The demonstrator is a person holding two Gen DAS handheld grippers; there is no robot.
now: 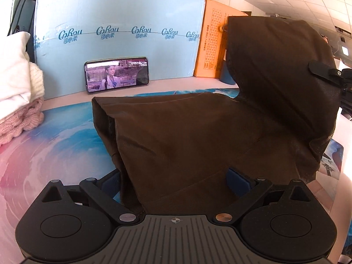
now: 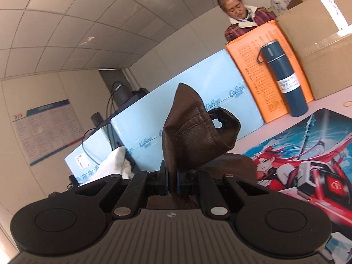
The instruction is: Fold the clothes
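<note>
Brown leather-look garment (image 1: 189, 136): lies on the printed desk mat (image 1: 57, 136), its right-hand portion lifted well above the table. Left gripper (image 1: 173, 179): jaws spread wide, blue pads to either side of the near edge of the garment, which lies loose between them; nothing pinched. Right gripper (image 2: 172, 181): jaws closed tight on a stitched fold of the same garment, which rises upright from the pads and curls over to the right. Light blue carton (image 1: 118, 33): printed repeatedly with the brand "CoRou" above small Chinese characters. Orange cardboard box (image 1: 214, 41): carries a printed grid of characters too small to read. Black smartphone (image 1: 116, 74): propped on its long edge against the blue carton, screen showing a video; seen by the left wrist camera only, as are the stacked white and pink knitted clothes (image 1: 19, 101) at far left. Dark teal steel flask (image 2: 283, 77): white label, text unreadable; right wrist camera only, likewise the plain brown cardboard box (image 2: 319, 50), the wall notice board (image 2: 46, 129) and the mat's red-haired anime figure (image 2: 286, 165). A person (image 2: 239, 17) stands behind the boxes.
</note>
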